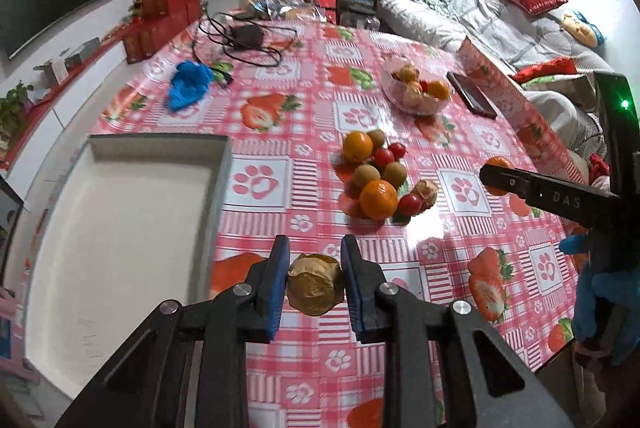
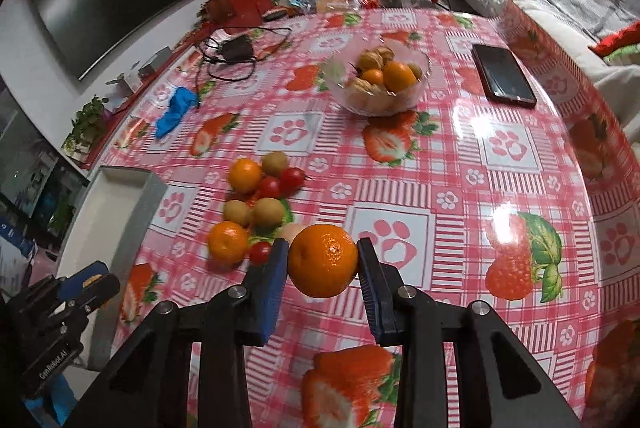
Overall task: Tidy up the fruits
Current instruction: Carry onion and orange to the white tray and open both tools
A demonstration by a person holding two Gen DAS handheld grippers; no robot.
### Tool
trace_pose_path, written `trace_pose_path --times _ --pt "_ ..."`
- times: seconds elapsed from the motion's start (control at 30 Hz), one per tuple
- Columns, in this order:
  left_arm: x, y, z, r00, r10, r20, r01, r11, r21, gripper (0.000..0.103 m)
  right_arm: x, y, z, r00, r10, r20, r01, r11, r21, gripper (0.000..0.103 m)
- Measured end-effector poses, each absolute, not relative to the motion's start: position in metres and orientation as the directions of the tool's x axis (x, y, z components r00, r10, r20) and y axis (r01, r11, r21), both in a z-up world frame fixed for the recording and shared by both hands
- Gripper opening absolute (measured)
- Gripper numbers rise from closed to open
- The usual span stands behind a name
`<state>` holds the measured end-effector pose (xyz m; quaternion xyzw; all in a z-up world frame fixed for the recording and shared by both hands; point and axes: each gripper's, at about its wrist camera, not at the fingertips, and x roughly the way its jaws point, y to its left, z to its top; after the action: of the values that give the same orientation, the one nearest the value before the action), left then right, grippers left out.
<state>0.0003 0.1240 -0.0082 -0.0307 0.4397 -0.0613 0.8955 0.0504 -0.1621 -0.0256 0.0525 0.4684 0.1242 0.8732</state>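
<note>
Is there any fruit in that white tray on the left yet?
No, the white tray shows only its bare inside, while the loose fruit pile sits on the tablecloth beside it.

the left gripper (image 1: 315,286) angles downward, its blue pads clamped on a papery brown fruit (image 1: 315,284). the right gripper (image 2: 323,270) angles downward too, pads pressing both sides of an orange (image 2: 323,260).

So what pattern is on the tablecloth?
Tablecloth: pink-and-white check with strawberries and paw prints; clearest in right wrist view.
</note>
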Motion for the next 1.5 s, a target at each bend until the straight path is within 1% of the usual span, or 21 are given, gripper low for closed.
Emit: trace_pose_path --times 0.4,0.6,0.73,1.0,1.27,1.5 --pt "-0.029 0.200 0.042 0.689 -0.079 -0.721 0.029 0.996 -0.082 0.029 0.035 -0.091 0.020 0.558 0.325 -0.763 -0.291 0.938 0.186 0.036" --pt "-0.038 0.244 0.049 0.707 -0.024 -0.707 -0.028 0.998 -0.062 0.029 0.031 -0.032 0.033 0.530 0.391 -0.753 -0.393 0.899 0.191 0.036" --pt "-0.039 0.266 0.041 0.694 0.001 -0.720 -0.066 0.996 -0.062 0.029 0.032 0.015 0.030 0.490 0.429 -0.759 -0.464 0.865 0.190 0.036" --pt "-0.031 0.294 0.006 0.635 0.033 -0.772 -0.123 0.991 -0.059 0.029 0.038 0.079 0.007 0.400 0.467 -0.788 -0.545 0.813 0.206 0.036" --pt "-0.021 0.311 -0.039 0.555 0.047 -0.830 -0.146 0.988 -0.042 0.029 0.044 0.116 -0.031 0.315 0.443 -0.839 -0.566 0.798 0.209 0.036" --pt "-0.020 0.317 -0.058 0.527 0.046 -0.849 -0.151 0.988 -0.040 0.030 0.045 0.132 -0.053 0.265 0.409 -0.873 -0.577 0.793 0.196 0.036"
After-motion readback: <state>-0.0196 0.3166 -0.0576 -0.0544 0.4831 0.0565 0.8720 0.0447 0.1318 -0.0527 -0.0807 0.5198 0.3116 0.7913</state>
